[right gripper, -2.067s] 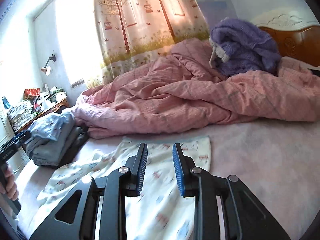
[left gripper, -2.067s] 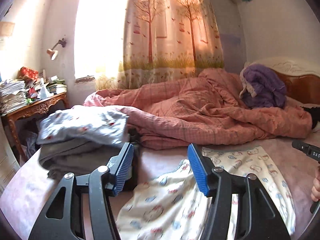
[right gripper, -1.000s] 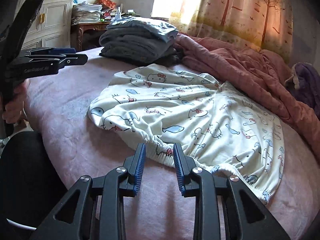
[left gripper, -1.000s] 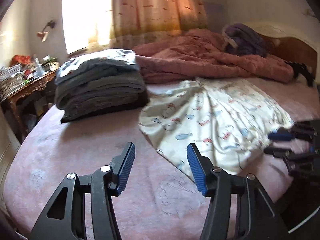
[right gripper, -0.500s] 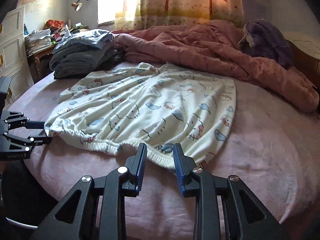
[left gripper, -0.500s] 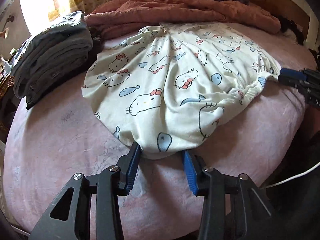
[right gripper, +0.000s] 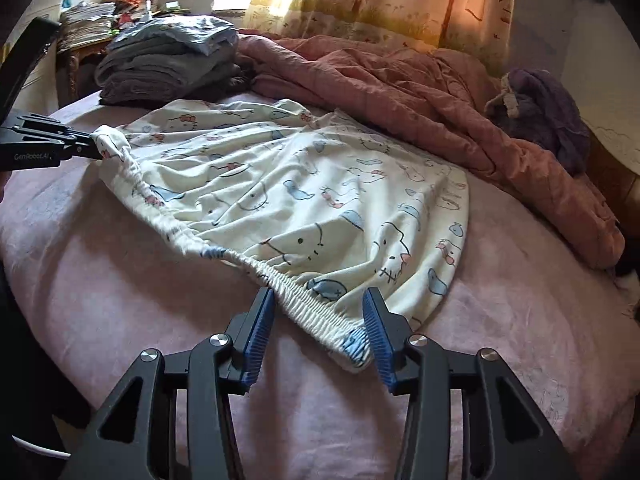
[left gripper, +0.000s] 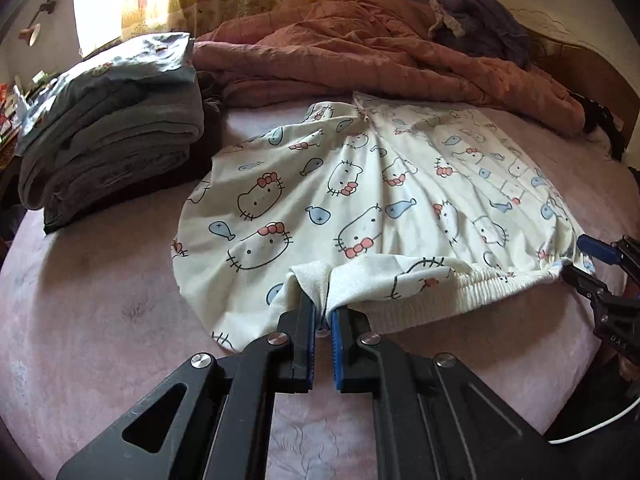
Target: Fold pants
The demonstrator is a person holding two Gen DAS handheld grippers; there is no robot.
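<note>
The left tool (left gripper: pixel 322 312) is clenched on one corner of the pants (left gripper: pixel 360 200) waistband, bunching the cloth just ahead of it. The right tool (right gripper: pixel 318 320) is spread wide, its pads astride the other waistband corner, seemingly touching it. Beyond both, the pants lie flat on the bed (right gripper: pixel 120 280); folded clothes (left gripper: pixel 112 140) sit far left.

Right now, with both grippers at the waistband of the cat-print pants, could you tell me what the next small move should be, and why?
Probably close the right gripper on the waistband. Its jaws stand open with the elastic corner lying between them, while the left gripper is already shut on the other end of the pants. With both corners held, the pants could be lifted off the bed and folded.
</note>
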